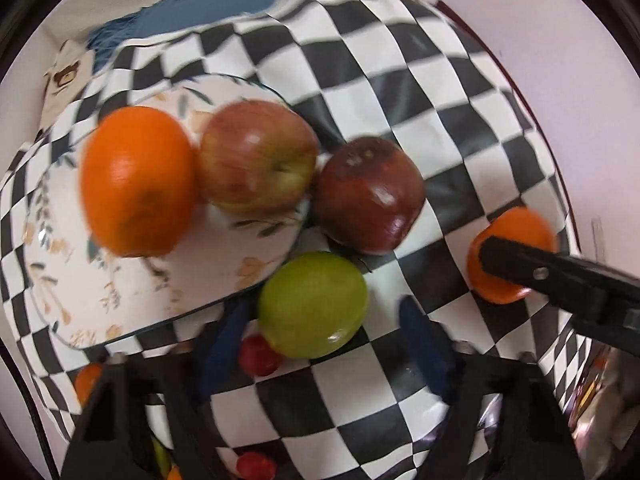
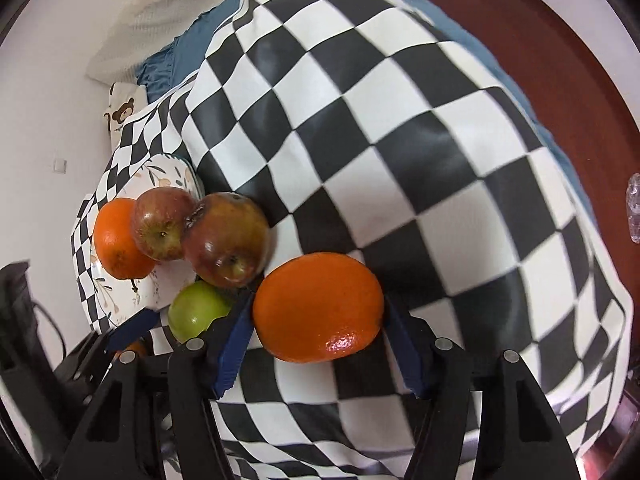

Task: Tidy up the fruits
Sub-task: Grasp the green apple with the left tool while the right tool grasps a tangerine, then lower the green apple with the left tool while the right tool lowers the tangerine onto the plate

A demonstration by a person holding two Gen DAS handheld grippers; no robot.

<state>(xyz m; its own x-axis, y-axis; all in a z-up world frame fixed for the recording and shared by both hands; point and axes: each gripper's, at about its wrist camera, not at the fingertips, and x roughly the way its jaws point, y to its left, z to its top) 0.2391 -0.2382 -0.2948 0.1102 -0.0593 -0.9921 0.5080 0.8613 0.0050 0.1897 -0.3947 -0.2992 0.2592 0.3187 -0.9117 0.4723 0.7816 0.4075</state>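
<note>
Holding an orange (image 2: 318,307) between the blue pads of our right gripper (image 2: 320,344), we judge the step in hand to be carrying it across to the floral plate (image 1: 132,300), where a second orange (image 1: 138,180) and a red-yellow apple (image 1: 258,158) already sit. The right jaws stand partly closed around the fruit, pads touching both its sides. Our left gripper (image 1: 320,344) hangs with jaws wide and empty above the green apple (image 1: 313,304), which lies on the checkered cloth (image 1: 400,80) just beside the plate's edge; the dark red apple (image 1: 368,196) rests against the rim, whether on it or off we cannot tell. To do this well, we should keep the grip firm but gentle, since a round orange may roll out, lift clear of the dark apple on the way, and set it down on the plate's bare near side so nothing is knocked off.
</note>
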